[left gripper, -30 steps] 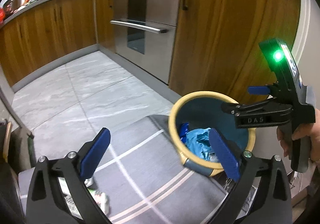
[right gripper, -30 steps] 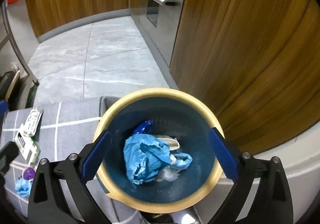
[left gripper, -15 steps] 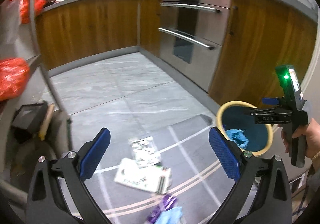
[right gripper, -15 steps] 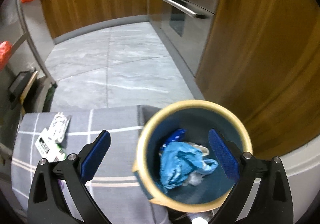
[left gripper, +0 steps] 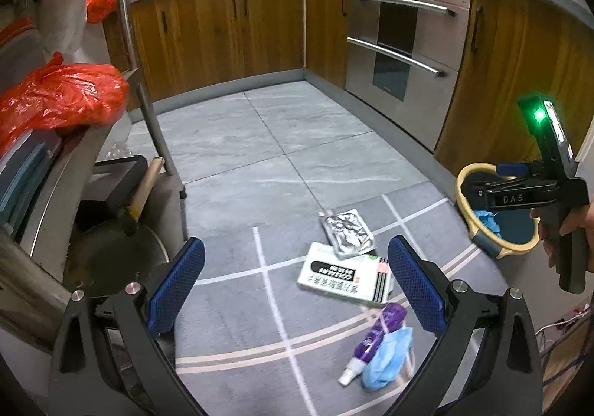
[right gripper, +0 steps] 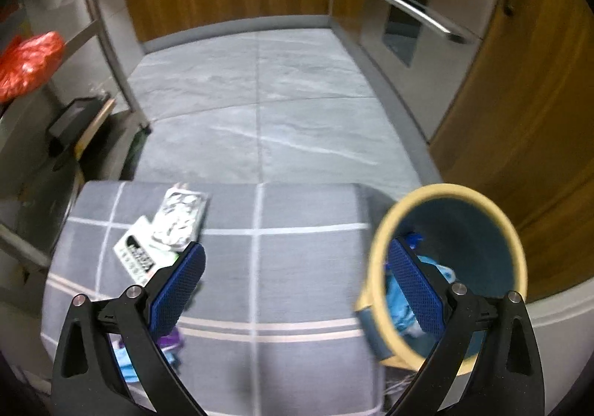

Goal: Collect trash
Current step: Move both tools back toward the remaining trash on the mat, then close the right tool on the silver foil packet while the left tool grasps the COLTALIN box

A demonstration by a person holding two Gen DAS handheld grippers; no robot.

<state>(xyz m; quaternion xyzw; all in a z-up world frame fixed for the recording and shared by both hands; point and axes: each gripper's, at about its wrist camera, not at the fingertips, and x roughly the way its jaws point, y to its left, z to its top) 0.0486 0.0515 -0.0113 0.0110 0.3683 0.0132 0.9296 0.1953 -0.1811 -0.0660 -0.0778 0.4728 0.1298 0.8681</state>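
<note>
On the grey checked rug lie a crumpled silver foil pack, a white box with black print, a purple tube and a blue face mask. My left gripper hovers open above them, empty. At the rug's right edge stands the yellow-rimmed teal bin with blue crumpled trash inside. My right gripper is open and empty, its right finger in front of the bin's rim. In the right wrist view the foil pack and box lie left of the fingers.
Wooden cabinets and a steel oven front line the far and right sides. A metal rack with red plastic bags and a pan stands left. Grey floor tiles stretch beyond the rug.
Both grippers have swung left, away from the bin. The bin has slid to the right in both views, and the litter on the rug has come under the left gripper.
</note>
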